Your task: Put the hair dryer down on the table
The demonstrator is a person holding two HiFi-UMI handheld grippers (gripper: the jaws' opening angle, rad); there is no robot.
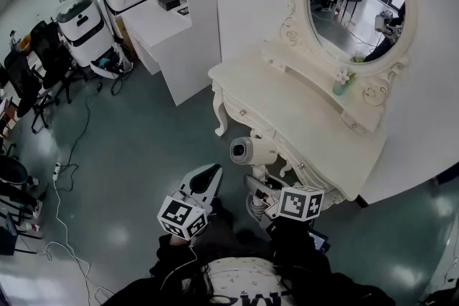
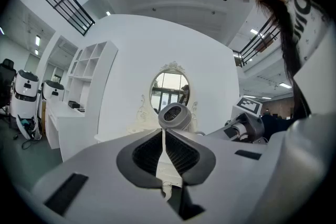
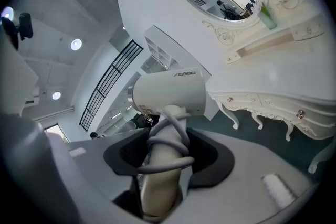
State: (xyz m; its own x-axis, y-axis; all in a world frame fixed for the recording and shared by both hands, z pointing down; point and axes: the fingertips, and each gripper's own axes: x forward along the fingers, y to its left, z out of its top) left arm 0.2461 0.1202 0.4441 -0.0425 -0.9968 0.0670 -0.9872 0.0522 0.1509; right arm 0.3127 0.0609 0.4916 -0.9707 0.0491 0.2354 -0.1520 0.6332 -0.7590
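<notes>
A white hair dryer with its cord wound round the handle is held upright in front of the dressing table. My right gripper is shut on the hair dryer's handle, with the dryer's body above the jaws. My left gripper hangs to the left of it over the floor, shut with nothing between its jaws. In the left gripper view the hair dryer's round end shows just past the jaw tips, in front of the oval mirror.
The white dressing table carries an oval mirror and a small vase on its shelf. White desks and two white machines stand at the back left. Cables lie on the floor at the left.
</notes>
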